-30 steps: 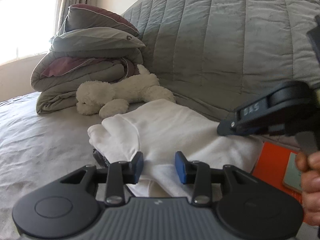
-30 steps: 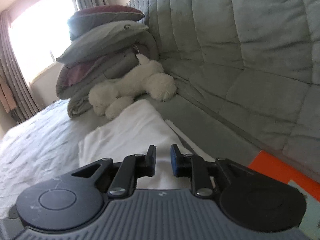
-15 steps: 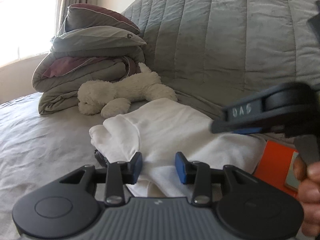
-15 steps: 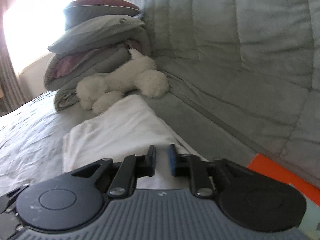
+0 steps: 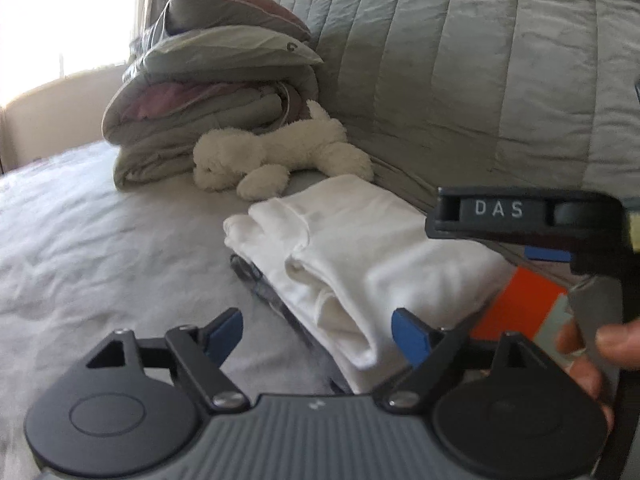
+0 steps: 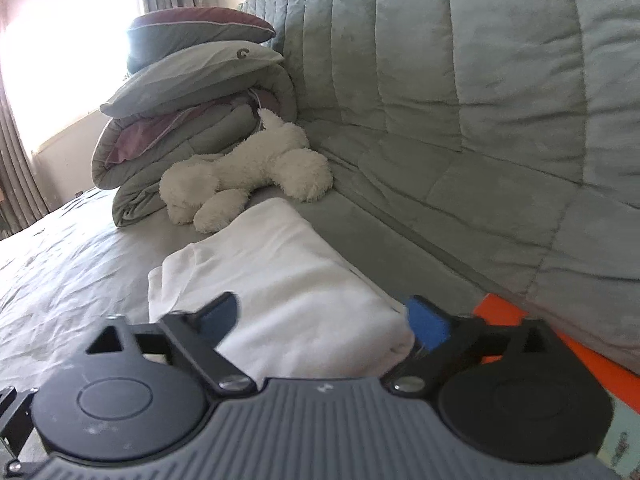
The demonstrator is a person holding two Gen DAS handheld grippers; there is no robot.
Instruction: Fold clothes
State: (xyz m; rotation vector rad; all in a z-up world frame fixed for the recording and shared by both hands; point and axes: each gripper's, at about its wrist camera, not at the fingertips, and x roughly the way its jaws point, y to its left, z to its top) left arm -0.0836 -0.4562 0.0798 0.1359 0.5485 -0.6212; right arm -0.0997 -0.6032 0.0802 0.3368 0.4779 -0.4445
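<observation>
Jaws on both tools are swinging apart as I watch. My left gripper (image 5: pixel 318 336) hangs over the near end of the folded white garment (image 5: pixel 360 256); that end sits between its blue pads (image 5: pixel 408 336), but neither pad presses the cloth. My right gripper (image 6: pixel 324 322) is spread just as wide, with the same folded white garment (image 6: pixel 280 280) lying between and ahead of its fingers, untouched. From the left camera I see the right tool off to that gripper's right, a hand (image 5: pixel 592 360) on its handle. Beyond the garment lies a white plush toy (image 6: pixel 244 176), against a stack of folded bedding (image 6: pixel 192 120). Right of both grippers, something orange (image 5: pixel 520 304) pokes out beside the cloth, near the quilted grey backrest (image 6: pixel 480 80).
</observation>
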